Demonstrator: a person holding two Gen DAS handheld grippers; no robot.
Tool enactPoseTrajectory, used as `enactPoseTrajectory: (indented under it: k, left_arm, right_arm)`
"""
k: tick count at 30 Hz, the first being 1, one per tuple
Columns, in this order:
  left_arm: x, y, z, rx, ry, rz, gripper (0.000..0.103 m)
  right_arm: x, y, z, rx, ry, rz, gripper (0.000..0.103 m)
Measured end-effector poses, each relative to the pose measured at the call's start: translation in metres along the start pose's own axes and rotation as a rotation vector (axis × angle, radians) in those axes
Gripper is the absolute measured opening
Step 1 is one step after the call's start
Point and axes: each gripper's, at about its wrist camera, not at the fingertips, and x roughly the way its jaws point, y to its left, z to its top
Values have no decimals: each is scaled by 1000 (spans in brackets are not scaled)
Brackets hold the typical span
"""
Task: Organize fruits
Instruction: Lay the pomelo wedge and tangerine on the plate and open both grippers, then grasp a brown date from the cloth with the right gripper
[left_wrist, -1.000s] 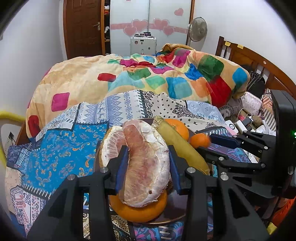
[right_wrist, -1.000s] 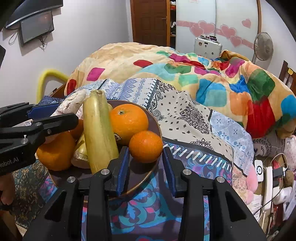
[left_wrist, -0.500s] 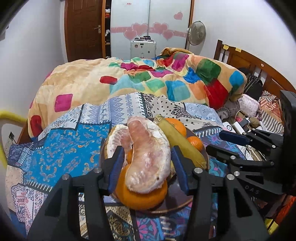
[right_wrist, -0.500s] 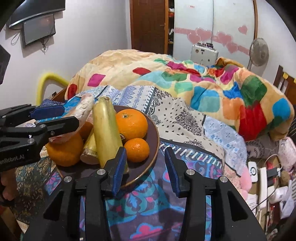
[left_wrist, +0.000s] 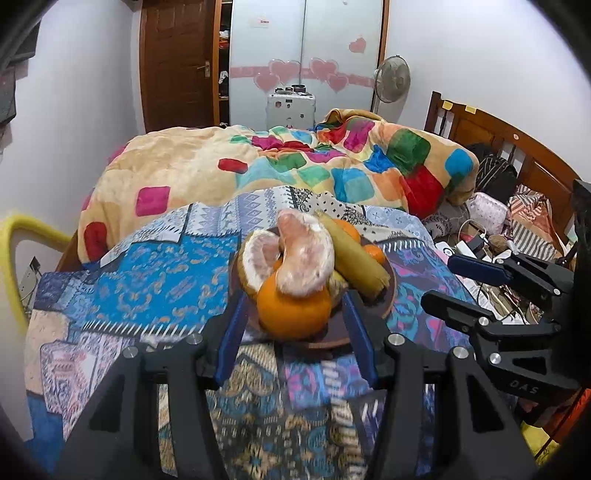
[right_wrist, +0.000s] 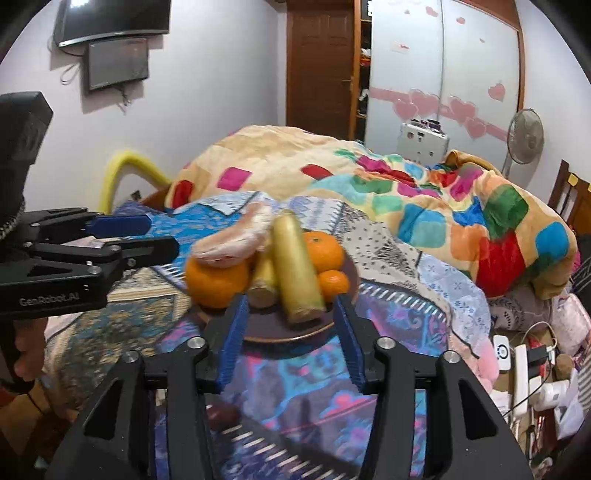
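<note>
A brown plate (left_wrist: 386, 295) full of fruit sits on the bed, on the patterned bedsheet (left_wrist: 147, 280) near the bed's front edge. On the plate a peeled pomelo piece (left_wrist: 303, 254) lies on top of a big orange (left_wrist: 293, 314). Beside them are a long yellow fruit (right_wrist: 295, 266), maybe a banana, and two smaller oranges (right_wrist: 325, 249) at the plate's far side.

The pomelo piece looks soft and squishy, so I think it needs a gentle pinch across its thick middle, or it may tear or leak. It sits loosely on the round orange and could slide off. The oranges look firm and round; they may roll, so take them across the widest part. The yellow fruit looks stiff enough to take around its middle.

The left tool (left_wrist: 293, 332) is wide open and holds nothing. It hangs just in front of the plate, not touching any fruit. The right tool (right_wrist: 290, 328) is wide open too, empty, near the plate's front rim. The colorful blanket (left_wrist: 332, 166) is piled up behind.
</note>
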Motion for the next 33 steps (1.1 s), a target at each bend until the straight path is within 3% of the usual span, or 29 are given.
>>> enactPoseTrajectory:
  k: [5,9,30,33]
  left_arm:
    - [-18,-1,-24,-3,6,3,54]
    - [-26,0,-43,2,14,13,64]
    - [-15,18,-89,-10,101,-14,64]
    - [-10,16,-91,-13,113,-11,64]
  right_arm:
    - [-9,15,-13,14,1,28,49]
    - [-9,21,-26,20,20,25,49]
    - [26,28,-71,10,199,68,49]
    - [29,30,-71,14,196,85,41]
